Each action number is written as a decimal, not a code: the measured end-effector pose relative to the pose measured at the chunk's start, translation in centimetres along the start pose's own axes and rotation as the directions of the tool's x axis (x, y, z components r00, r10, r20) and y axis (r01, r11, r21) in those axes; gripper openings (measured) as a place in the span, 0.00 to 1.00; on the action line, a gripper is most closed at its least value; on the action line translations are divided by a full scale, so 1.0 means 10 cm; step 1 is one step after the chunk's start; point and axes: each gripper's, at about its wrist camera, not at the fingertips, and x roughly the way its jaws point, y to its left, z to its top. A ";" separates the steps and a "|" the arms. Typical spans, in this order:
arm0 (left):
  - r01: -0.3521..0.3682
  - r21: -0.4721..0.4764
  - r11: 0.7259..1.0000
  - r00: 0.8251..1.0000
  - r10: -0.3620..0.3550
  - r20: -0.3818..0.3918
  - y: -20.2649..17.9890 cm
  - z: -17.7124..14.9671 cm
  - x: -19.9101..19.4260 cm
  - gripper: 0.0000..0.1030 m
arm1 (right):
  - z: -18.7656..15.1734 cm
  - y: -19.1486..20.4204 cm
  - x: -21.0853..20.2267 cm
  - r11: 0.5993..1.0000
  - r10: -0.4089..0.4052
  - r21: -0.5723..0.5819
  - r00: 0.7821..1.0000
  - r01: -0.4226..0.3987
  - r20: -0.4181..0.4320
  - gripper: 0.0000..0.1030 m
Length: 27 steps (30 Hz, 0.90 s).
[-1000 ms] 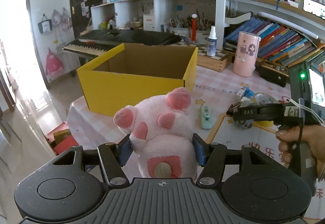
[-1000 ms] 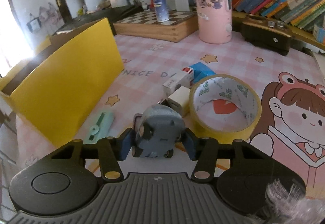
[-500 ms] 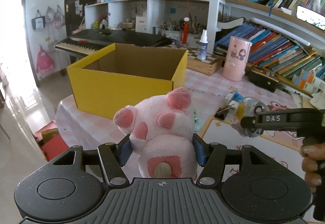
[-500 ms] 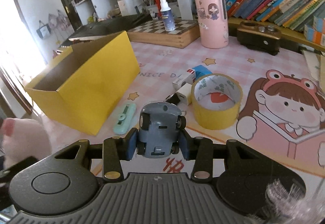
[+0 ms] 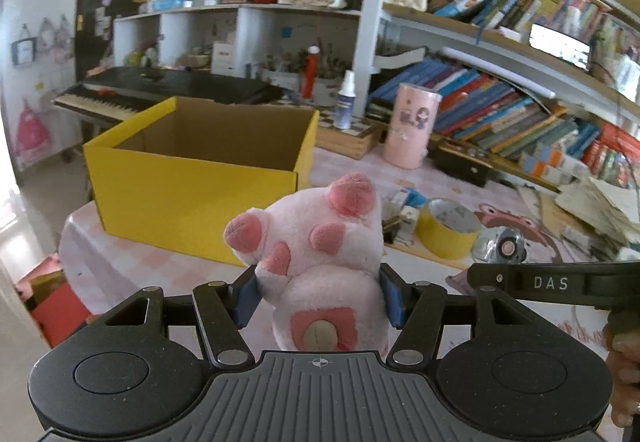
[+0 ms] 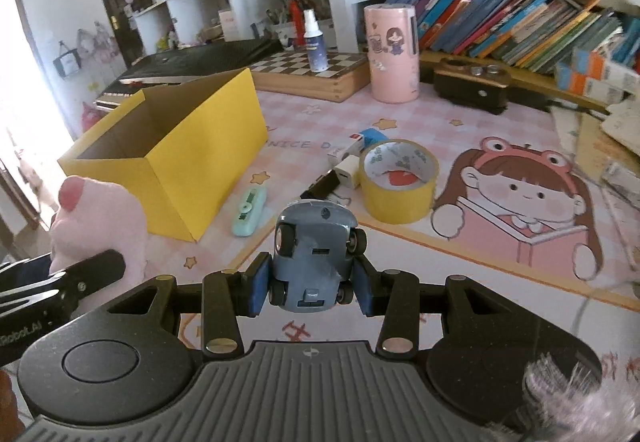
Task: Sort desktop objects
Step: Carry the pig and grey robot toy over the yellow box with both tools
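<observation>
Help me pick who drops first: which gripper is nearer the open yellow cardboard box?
Left. The left gripper, clamping the pink plush toy, hangs just before the box; the right gripper, clamping the grey toy car, sits farther off its corner.

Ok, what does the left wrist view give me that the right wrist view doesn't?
Only the left wrist view shows the left claw clamped on the pink plush paw from behind.

Only the right wrist view shows the right claw gripping the small grey toy car, plus the mint green correction tape beside the box.

Both show the open yellow cardboard box and yellow tape roll.
</observation>
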 end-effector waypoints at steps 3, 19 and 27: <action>0.033 0.017 0.999 0.999 -0.033 -0.007 0.10 -0.02 -0.05 0.58 | -0.09 0.10 -0.07 0.999 -0.029 0.020 1.000 0.029 0.003 0.39; 0.132 0.070 0.989 0.990 -0.128 -0.066 0.76 -0.16 -0.41 0.58 | -0.59 0.95 -0.32 0.994 -0.085 0.064 0.995 0.088 -0.048 0.39; 0.119 0.078 0.990 0.990 -0.112 -0.091 1.12 -0.33 -0.63 0.58 | -0.83 1.39 -0.31 0.996 -0.055 0.059 0.996 0.060 -0.076 0.39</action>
